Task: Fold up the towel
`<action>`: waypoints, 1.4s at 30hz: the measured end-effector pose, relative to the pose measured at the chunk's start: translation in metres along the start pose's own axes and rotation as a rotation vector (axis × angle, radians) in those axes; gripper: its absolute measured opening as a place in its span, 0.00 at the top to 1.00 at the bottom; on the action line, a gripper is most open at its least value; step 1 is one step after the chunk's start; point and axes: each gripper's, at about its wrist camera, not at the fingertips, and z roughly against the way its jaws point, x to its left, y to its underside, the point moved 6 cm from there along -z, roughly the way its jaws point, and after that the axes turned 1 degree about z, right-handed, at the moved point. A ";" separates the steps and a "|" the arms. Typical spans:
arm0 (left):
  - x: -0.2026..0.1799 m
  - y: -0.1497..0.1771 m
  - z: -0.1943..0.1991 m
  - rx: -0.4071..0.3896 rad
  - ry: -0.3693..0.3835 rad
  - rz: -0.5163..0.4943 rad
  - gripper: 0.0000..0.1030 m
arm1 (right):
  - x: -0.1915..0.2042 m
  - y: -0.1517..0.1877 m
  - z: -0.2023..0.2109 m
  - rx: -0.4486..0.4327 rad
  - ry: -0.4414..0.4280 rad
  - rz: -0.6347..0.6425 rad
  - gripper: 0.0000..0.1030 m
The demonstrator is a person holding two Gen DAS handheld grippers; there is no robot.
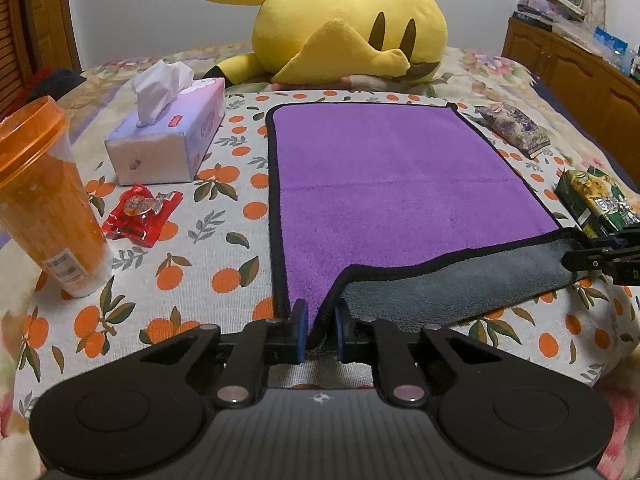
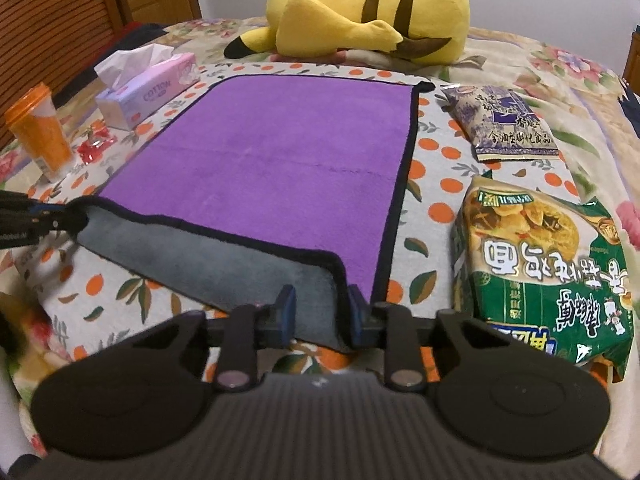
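Note:
A purple towel (image 1: 384,176) with black trim and a grey underside lies flat on the orange-print cloth; it also shows in the right wrist view (image 2: 272,160). Its near edge is lifted and turned over, showing the grey side (image 1: 460,284). My left gripper (image 1: 322,320) is shut on the towel's near left corner. My right gripper (image 2: 322,308) is shut on the near right corner, with grey fabric between the fingers. Each gripper appears at the edge of the other's view, the right gripper (image 1: 600,258) and the left gripper (image 2: 36,220).
A tissue box (image 1: 168,136), an orange cup (image 1: 48,196) and a red candy wrapper (image 1: 140,214) lie left of the towel. A purple snack pack (image 2: 500,120) and a green noodle bag (image 2: 548,276) lie to its right. A yellow plush (image 1: 340,28) lies behind.

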 end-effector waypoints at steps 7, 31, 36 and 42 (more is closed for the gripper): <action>-0.003 -0.003 0.006 -0.024 0.009 -0.012 0.92 | -0.003 -0.001 0.001 -0.011 0.006 -0.007 0.90; -0.009 -0.028 0.040 -0.165 0.034 -0.014 0.93 | -0.008 -0.029 0.029 -0.171 0.000 -0.009 0.96; -0.010 -0.036 0.044 -0.193 0.044 -0.011 0.93 | -0.012 -0.036 0.030 -0.196 -0.002 -0.009 0.96; -0.009 -0.040 0.033 -0.185 0.038 -0.021 0.94 | -0.016 -0.039 0.023 -0.193 0.000 0.006 0.96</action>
